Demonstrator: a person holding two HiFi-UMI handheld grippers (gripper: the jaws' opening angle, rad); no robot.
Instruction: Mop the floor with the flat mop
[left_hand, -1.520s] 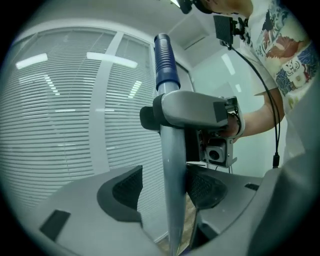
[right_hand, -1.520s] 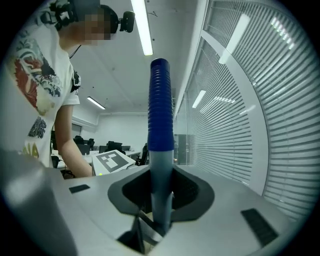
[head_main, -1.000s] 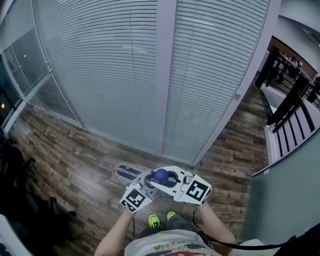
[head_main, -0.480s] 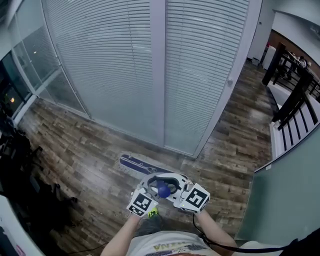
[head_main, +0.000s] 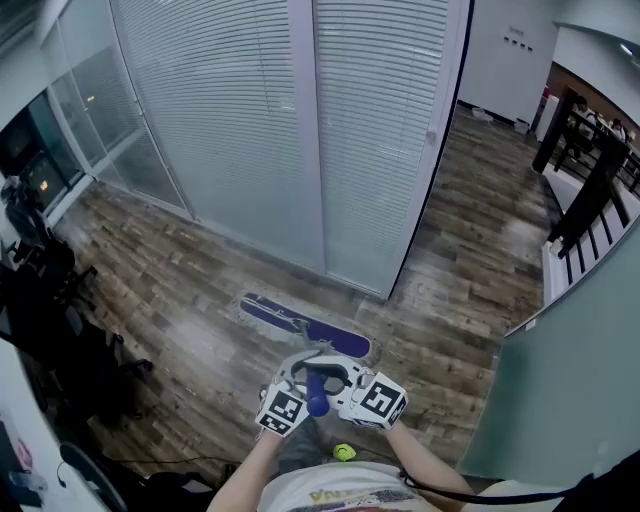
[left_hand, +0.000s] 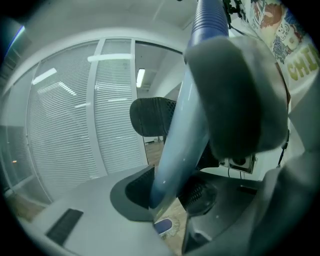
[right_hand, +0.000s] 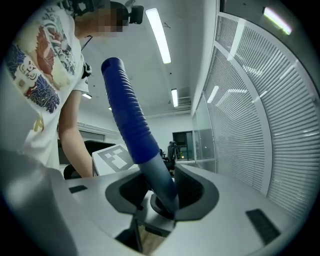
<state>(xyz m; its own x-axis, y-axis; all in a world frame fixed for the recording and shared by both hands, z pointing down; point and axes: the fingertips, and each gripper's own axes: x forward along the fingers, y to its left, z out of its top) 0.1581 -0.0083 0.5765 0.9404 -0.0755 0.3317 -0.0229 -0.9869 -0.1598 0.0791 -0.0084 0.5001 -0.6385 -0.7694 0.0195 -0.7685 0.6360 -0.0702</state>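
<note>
Jaws of the left gripper (left_hand: 172, 197) clamp the mop handle (left_hand: 182, 135), having just eased wider; right gripper (right_hand: 161, 197) jaws have just been opening and sit slack around it below the blue grip (right_hand: 125, 110). Flat mop head (head_main: 305, 325) lies on the wood floor (head_main: 170, 290) near the blinds (head_main: 240, 120), long axis upper left to lower right in the head view; handle slants up toward the person, grip end uppermost.

Head view overhead; gripper views share mop handle (left_hand: 180, 125)
</note>
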